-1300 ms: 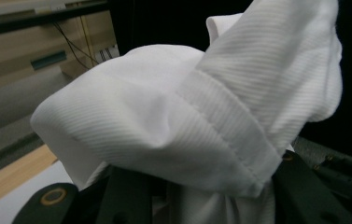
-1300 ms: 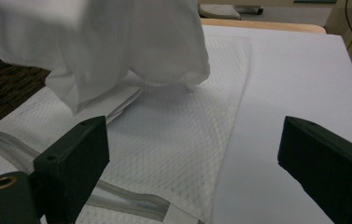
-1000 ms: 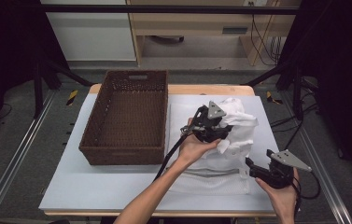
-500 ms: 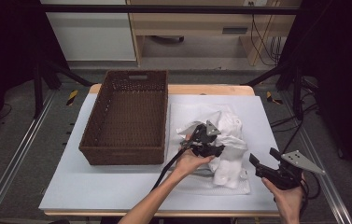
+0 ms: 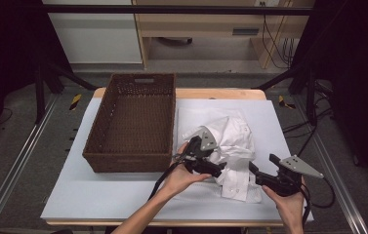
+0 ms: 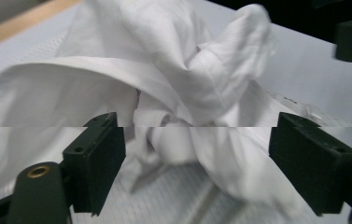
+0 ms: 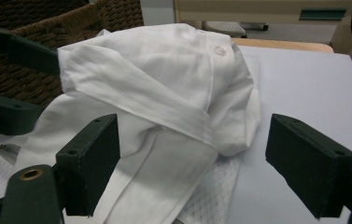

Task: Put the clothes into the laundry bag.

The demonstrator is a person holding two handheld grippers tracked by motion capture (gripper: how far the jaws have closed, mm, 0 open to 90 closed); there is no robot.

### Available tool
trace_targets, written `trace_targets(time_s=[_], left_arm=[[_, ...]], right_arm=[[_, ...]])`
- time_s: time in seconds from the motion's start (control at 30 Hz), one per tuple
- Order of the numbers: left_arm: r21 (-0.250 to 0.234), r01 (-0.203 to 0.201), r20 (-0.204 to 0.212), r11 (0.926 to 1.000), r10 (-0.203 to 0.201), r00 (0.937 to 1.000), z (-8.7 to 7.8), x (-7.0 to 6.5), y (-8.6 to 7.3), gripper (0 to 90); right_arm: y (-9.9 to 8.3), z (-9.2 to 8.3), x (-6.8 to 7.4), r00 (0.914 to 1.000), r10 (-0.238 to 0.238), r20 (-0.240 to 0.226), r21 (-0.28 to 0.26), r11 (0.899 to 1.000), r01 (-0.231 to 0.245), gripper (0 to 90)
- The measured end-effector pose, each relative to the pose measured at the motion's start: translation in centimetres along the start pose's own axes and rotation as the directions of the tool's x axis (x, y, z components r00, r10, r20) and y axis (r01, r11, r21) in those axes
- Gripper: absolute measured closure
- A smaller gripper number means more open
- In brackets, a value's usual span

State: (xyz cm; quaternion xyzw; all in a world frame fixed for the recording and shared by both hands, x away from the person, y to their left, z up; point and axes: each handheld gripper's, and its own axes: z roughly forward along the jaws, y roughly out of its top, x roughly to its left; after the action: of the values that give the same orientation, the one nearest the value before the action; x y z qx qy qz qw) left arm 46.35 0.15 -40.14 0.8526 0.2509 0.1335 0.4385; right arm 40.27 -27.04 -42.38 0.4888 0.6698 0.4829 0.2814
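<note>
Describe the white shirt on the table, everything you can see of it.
The white shirt is a crumpled heap of thin, creased woven cloth lying on the pale mat, right of the brown wicker basket. A folded band, perhaps a collar or cuff, wraps across the front, and a small white button shows near the top. One flap trails toward the table's near edge. The left gripper, whose jaws have just been opening, is at its left side with cloth between the jaws but unpinched; the right gripper stands open just beside it.

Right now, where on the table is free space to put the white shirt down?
Free: the grey mat in front of the wicker basket, and the strip right of the white shirt toward the table edge. The basket itself is empty. Crowded: around the shirt, where the left gripper and right gripper stand.
</note>
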Motion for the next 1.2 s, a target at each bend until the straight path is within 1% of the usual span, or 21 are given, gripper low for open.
trace_targets(time_s=[0.1,0.17,0.23,0.3,0.33,0.4,0.43,0.5,0.57,0.6,0.63,0.67,0.7,0.73,0.77,0.8,0.87,0.93,1.03,1.17,1.2], left_arm=[[-0.008,0.005,0.012,1.0000,-0.005,0.9999,-1.7,-0.3,-2.0,29.1],[-0.011,0.007,-0.005,0.9999,-0.008,1.0000,-2.4,-0.5,-3.4,37.8],[0.008,0.015,0.006,0.9999,-0.015,0.9999,-2.8,-0.6,-4.8,43.9],[-0.002,-0.007,-0.001,1.0000,0.007,1.0000,-3.2,-0.7,-6.1,50.2],[0.021,-0.017,-0.001,0.9996,0.017,0.9999,-3.2,-0.8,-6.7,53.6],[0.061,-0.021,-0.040,0.9979,0.023,0.9989,-3.2,-0.7,-7.7,56.7],[0.063,-0.015,-0.040,0.9979,0.017,0.9990,-3.3,-0.5,-8.1,58.5],[0.061,0.028,-0.013,0.9978,-0.028,0.9995,-3.5,-0.1,-9.0,62.4],[0.092,0.031,-0.017,0.9953,-0.030,0.9994,-3.6,-0.1,-9.7,68.2],[0.103,0.037,0.000,0.9940,-0.037,0.9993,-3.5,0.0,-10.0,70.2],[0.104,0.029,0.000,0.9942,-0.029,0.9996,-3.5,-0.1,-10.4,78.0],[0.105,0.023,-0.008,0.9942,-0.022,0.9997,-3.4,-0.1,-10.7,78.0],[0.107,0.020,-0.003,0.9941,-0.020,0.9998,-3.3,-0.1,-10.9,82.4],[0.106,0.015,0.000,0.9942,-0.015,0.9999,-3.2,-0.1,-11.2,82.4],[0.101,0.009,-0.016,0.9949,-0.008,0.9998,-3.1,-0.2,-11.4,83.7],[0.100,0.008,-0.011,0.9950,-0.007,0.9999,-3.0,-0.1,-11.5,86.3],[0.106,0.009,-0.013,0.9943,-0.007,0.9999,-2.7,-0.1,-11.6,86.4],[0.111,0.007,-0.013,0.9938,-0.006,0.9999,-2.4,-0.1,-11.7,87.2],[0.105,0.009,-0.019,0.9945,-0.007,0.9998,-2.3,-0.2,-11.7,87.3],[0.099,0.010,-0.019,0.9950,-0.008,0.9998,-2.3,-0.1,-11.8,87.2],[0.095,0.015,-0.021,0.9954,-0.013,0.9997,-2.3,-0.2,-11.9,86.7]], right_arm=[[0.3,0.4,0.7,0.9997,-0.008,-0.023,-0.014,1.000,0.008,15.0],[0.7,0.8,1.4,0.9986,-0.018,-0.049,-0.018,1.000,0.017,13.8],[1.3,1.5,2.2,0.9970,-0.039,-0.066,-0.007,0.999,0.039,11.2],[2.0,2.3,3.0,0.9956,-0.057,-0.074,0.003,0.998,0.058,9.1],[2.4,2.7,3.3,0.9951,-0.061,-0.078,0.000,0.998,0.061,8.2],[3.0,3.6,3.9,0.9943,-0.062,-0.086,-0.006,0.998,0.062,7.5],[3.2,4.2,4.2,0.9946,-0.059,-0.085,0.006,0.998,0.060,6.5],[3.4,5.5,5.0,0.9936,-0.073,-0.087,0.030,0.997,0.076,6.4],[3.2,7.0,5.8,0.9929,-0.084,-0.085,0.061,0.994,0.089,6.0],[3.0,7.8,6.0,0.9927,-0.091,-0.080,0.080,0.992,0.097,6.2],[2.2,9.6,6.1,0.9936,-0.086,-0.073,0.138,0.986,0.095,6.9],[2.2,9.6,6.1,0.9936,-0.086,-0.073,0.138,0.986,0.095,6.9],[1.3,10.9,5.9,0.9949,-0.082,-0.059,0.180,0.979,0.091,7.4],[1.3,10.9,5.9,0.9949,-0.082,-0.059,0.180,0.979,0.091,7.4],[0.8,11.6,5.8,0.9950,-0.077,-0.063,0.200,0.976,0.088,7.8],[0.3,12.3,5.9,0.9949,-0.075,-0.067,0.206,0.975,0.087,8.5],[0.1,12.5,6.0,0.9948,-0.079,-0.063,0.208,0.974,0.091,9.7],[0.0,12.8,6.1,0.9945,-0.091,-0.051,0.220,0.970,0.100,15.0],[-0.6,13.1,6.0,0.9911,-0.133,-0.002,0.257,0.958,0.129,29.7],[-0.9,13.0,5.7,0.9808,-0.183,0.068,0.281,0.947,0.157,62.3],[-0.9,12.9,5.6,0.9803,-0.183,0.075,0.275,0.949,0.156,73.0]])
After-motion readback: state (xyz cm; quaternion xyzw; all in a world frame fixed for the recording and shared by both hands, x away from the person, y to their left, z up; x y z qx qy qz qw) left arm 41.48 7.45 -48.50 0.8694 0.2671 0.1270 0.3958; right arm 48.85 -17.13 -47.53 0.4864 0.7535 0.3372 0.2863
